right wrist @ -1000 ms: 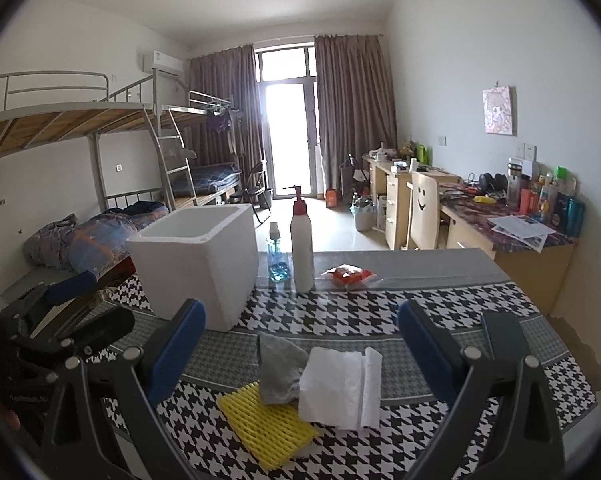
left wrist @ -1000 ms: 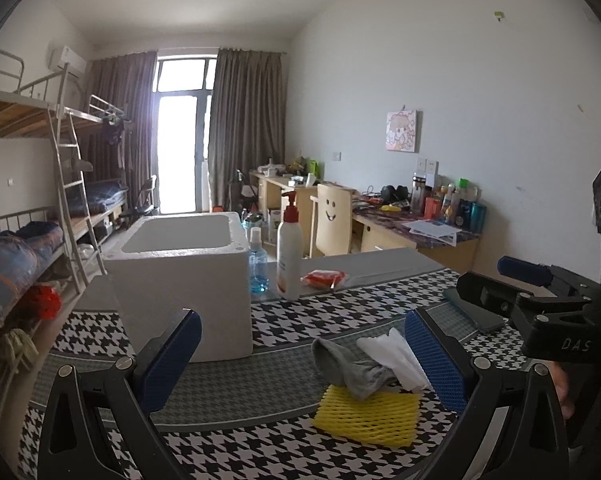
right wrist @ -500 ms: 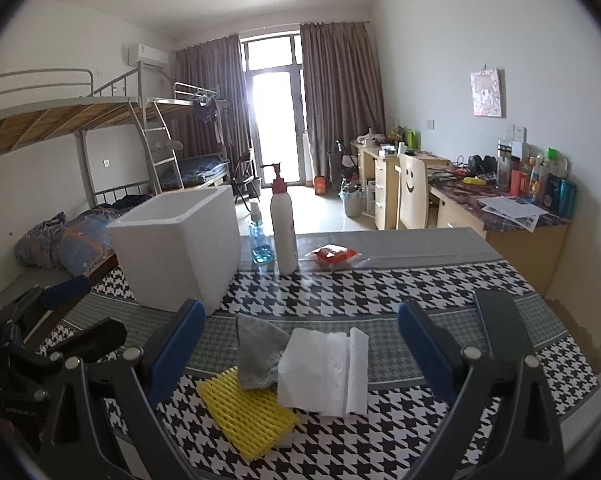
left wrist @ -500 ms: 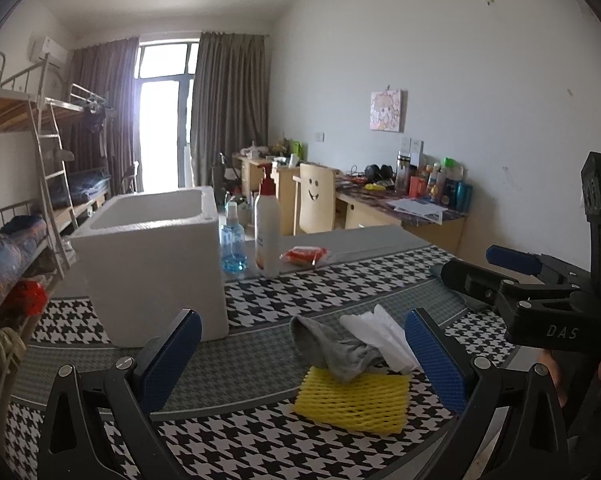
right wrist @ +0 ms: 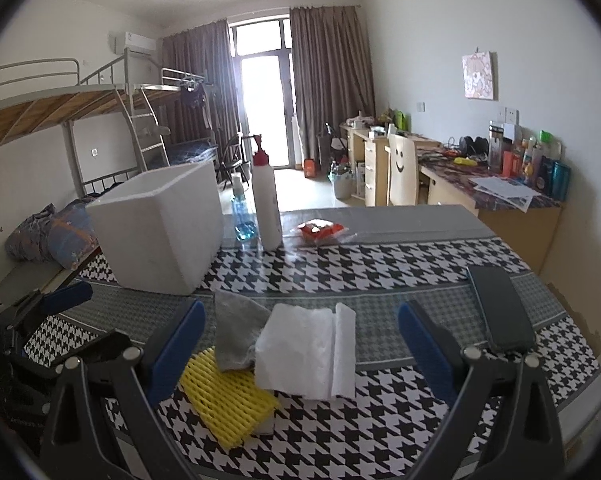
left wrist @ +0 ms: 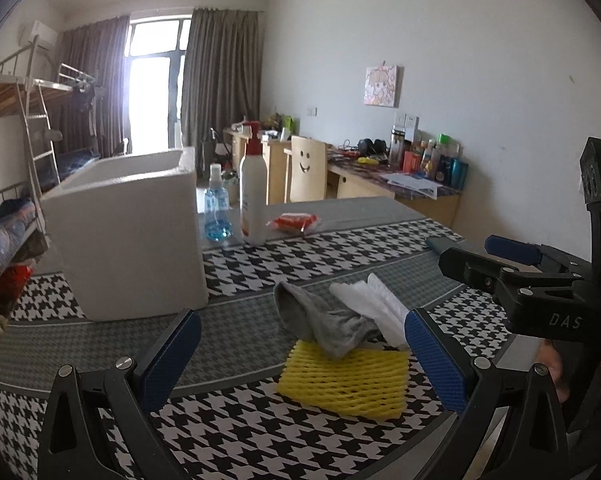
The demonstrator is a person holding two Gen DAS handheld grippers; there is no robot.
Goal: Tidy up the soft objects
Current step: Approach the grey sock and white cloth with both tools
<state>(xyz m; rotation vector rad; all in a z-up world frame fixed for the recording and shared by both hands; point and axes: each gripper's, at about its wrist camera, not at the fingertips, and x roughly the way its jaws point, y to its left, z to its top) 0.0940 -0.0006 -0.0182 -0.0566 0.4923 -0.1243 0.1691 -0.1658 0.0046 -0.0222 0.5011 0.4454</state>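
Note:
Three soft things lie in a small pile on the houndstooth table: a yellow foam net (left wrist: 346,380) (right wrist: 226,398), a grey cloth (left wrist: 324,320) (right wrist: 236,332) draped over it, and a folded white tissue (left wrist: 374,306) (right wrist: 306,354). An open white foam box (left wrist: 128,236) (right wrist: 160,228) stands behind them to the left. My left gripper (left wrist: 300,352) is open, close in front of the pile, with nothing between its fingers. My right gripper (right wrist: 300,344) is open too, its blue pads either side of the tissue and apart from it. Each gripper shows at the other view's edge.
A white pump bottle (left wrist: 253,196) (right wrist: 266,204), a blue spray bottle (left wrist: 216,208) (right wrist: 242,216) and a red packet (left wrist: 294,222) (right wrist: 320,230) stand behind the box. A dark phone (right wrist: 500,308) lies at the table's right. Desks, a chair and a bunk bed lie beyond.
Both grippers have moved forward and lower toward the pile, which now looks larger and nearer. The left view has swung leftward. Both stay open; the soft things have not moved.

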